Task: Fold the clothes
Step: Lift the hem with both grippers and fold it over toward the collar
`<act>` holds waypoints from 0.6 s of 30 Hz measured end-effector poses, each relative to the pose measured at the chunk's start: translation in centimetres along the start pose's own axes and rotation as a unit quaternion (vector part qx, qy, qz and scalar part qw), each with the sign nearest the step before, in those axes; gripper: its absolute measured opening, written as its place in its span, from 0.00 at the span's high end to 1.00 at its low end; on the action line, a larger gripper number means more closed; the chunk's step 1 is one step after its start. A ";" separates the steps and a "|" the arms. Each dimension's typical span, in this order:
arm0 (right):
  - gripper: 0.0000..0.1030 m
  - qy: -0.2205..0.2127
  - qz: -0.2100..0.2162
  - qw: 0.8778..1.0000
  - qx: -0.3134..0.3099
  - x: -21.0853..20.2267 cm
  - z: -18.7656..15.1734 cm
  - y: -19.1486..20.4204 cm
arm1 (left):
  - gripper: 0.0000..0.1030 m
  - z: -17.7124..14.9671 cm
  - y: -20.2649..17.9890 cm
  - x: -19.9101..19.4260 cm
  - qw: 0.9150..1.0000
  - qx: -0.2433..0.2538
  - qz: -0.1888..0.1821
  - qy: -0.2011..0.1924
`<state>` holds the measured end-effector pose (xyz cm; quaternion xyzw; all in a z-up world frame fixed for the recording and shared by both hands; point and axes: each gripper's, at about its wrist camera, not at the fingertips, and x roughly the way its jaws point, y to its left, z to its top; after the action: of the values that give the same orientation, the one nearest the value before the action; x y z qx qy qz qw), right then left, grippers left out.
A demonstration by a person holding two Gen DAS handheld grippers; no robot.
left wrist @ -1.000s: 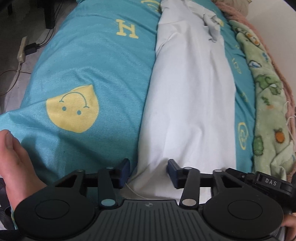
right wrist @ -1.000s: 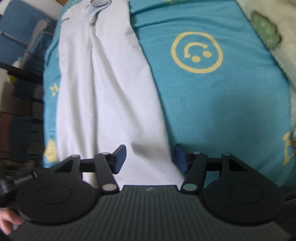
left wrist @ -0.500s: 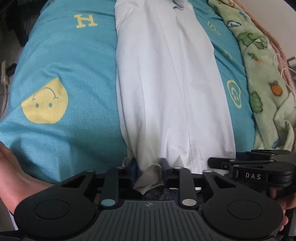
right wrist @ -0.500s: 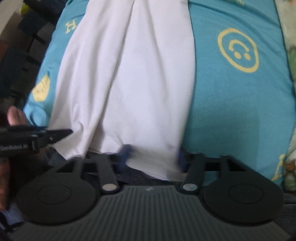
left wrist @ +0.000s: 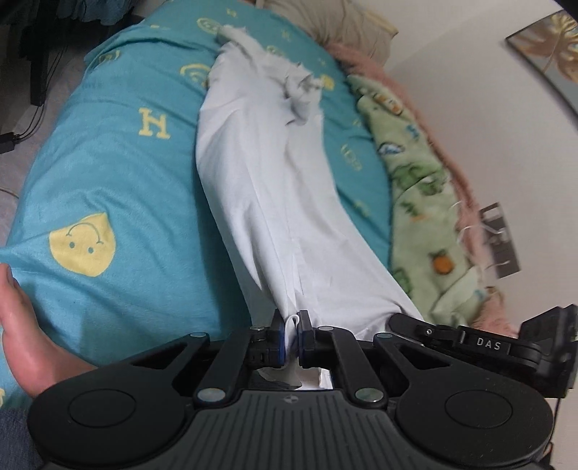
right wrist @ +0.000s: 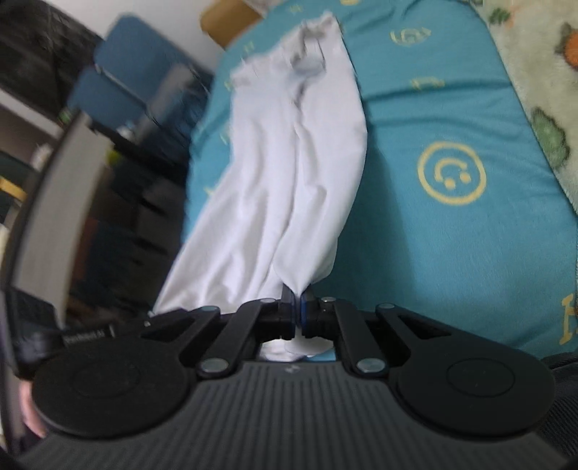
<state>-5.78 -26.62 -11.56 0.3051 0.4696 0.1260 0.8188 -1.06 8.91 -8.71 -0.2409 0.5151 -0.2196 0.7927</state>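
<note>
A long white garment (left wrist: 267, 173) lies lengthwise down a teal bedsheet (left wrist: 119, 173), folded into a narrow strip. Its near end is lifted off the bed. My left gripper (left wrist: 291, 327) is shut on the near hem's left corner, with a pinch of white cloth bunched between the blue pads. My right gripper (right wrist: 298, 303) is shut on the hem's right corner of the same garment (right wrist: 289, 173). The right gripper also shows at the right of the left wrist view, beside the hem (left wrist: 469, 340). The far end stays crumpled on the bed.
A green patterned blanket (left wrist: 422, 202) and a pink fluffy one run along the bed's right side by the wall. A pillow (left wrist: 325, 18) lies at the head. A person's bare foot (left wrist: 21, 318) rests at the bed's near left edge. Dark furniture and blue chairs (right wrist: 119, 72) stand left.
Both grippers went from open around the near hem to shut on it. Both then rose, lifting the garment's near end off the bed.
</note>
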 end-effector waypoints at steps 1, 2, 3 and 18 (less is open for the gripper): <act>0.95 -0.009 0.006 1.000 -0.003 -0.7 0.3 0.3 | 0.94 -0.1 -0.6 -1.1 1.000 -0.003 -0.007 -0.008; 0.95 -0.017 0.011 1.000 -0.006 -1.2 0.5 0.6 | 0.94 -0.4 -1.1 -2.2 1.000 -0.004 -0.013 -0.018; 0.95 -0.024 0.015 1.000 -0.010 -1.7 0.7 1.1 | 0.94 -0.5 -1.6 -3.2 1.000 -0.004 -0.016 -0.027; 0.95 -0.069 0.035 0.997 -0.001 -8.7 -8.1 -2.1 | 0.95 -12.5 -2.4 -10.0 0.998 -0.017 -0.016 -0.062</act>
<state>-17.35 -29.50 -9.87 0.3284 0.4006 0.1337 0.8449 -16.58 11.00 -4.53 -0.2755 0.4643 -0.2084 0.8155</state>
